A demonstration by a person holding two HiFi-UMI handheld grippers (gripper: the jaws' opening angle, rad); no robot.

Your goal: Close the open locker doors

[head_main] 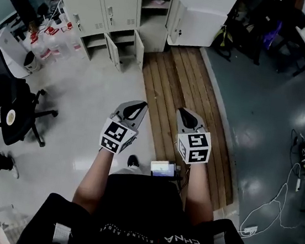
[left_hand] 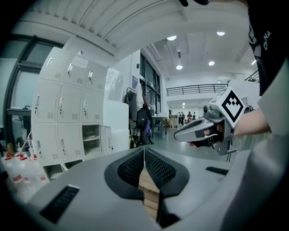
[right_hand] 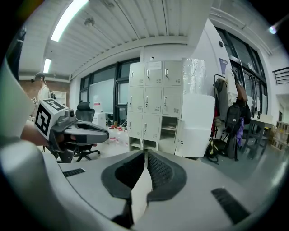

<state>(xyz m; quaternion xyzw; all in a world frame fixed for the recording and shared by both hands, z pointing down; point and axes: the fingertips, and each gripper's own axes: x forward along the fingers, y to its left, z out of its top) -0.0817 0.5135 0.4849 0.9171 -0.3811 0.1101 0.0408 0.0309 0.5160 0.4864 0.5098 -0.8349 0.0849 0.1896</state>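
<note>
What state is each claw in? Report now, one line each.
Left claw: closed, holding nothing.
Right claw: closed, holding nothing.

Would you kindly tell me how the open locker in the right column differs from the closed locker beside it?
The open locker has its door swung outward; the closed locker has its door flush with the bank. The open locker shows an inner shelf; the closed locker shows only its front and handle. Both are the same pale colour and stand side by side.
</note>
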